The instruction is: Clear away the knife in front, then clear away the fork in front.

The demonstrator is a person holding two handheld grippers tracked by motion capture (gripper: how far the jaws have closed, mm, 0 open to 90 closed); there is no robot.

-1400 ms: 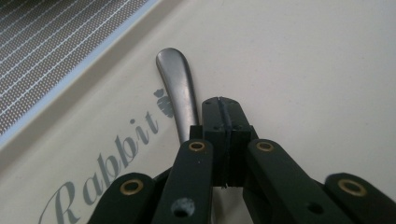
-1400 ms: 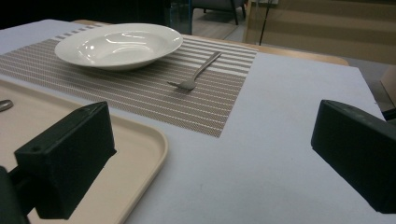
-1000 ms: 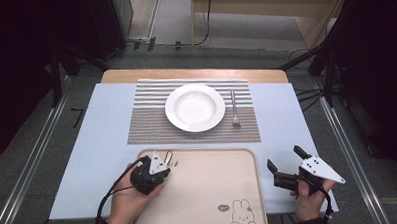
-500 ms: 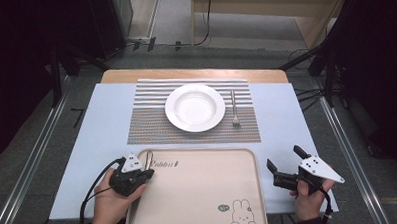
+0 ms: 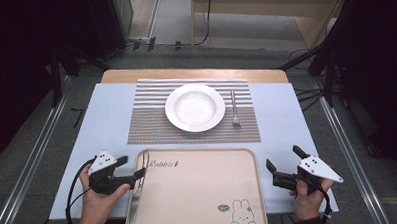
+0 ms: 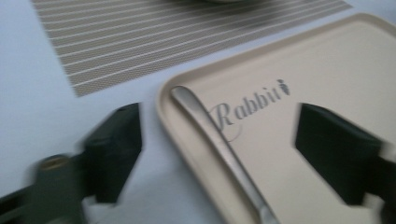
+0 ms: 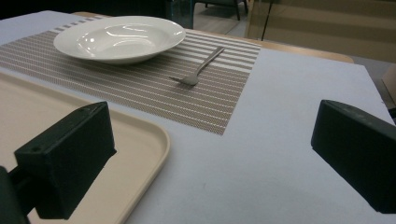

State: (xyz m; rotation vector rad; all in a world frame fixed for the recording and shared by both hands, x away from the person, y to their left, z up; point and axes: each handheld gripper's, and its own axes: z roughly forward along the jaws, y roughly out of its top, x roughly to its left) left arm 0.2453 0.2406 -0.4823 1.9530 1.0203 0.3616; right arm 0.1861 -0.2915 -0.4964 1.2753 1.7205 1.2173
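On the beige tray (image 5: 199, 192) at the near edge of the tabletop lies a metal utensil (image 5: 137, 189), stretched along the tray's left rim beside the printed word "Rabbit"; its shape suggests a knife, though the working end is cut off at the bottom of the left gripper view and too thin to read from above. The left gripper (image 5: 131, 170) sits at the tray's near left corner, and its jaws have just been opening: they stand wide apart, one over the pale blue table cover (image 5: 101, 110) outside the rim and one over the tray, with the utensil's handle lying free between them, untouched by either pad. That view is blurred, so fine detail on the handle is lost. The right gripper (image 5: 284, 164) is held off the tray's right edge, jaws spread with only bare cover between them. Farther back, in the middle of the tabletop, a striped placemat (image 5: 152, 126) carries a white deep plate (image 5: 195, 107) and, just to its right and apart from it, a fork (image 5: 233, 108) with its tines toward the person. The tray's near edge is cut off by the frame.
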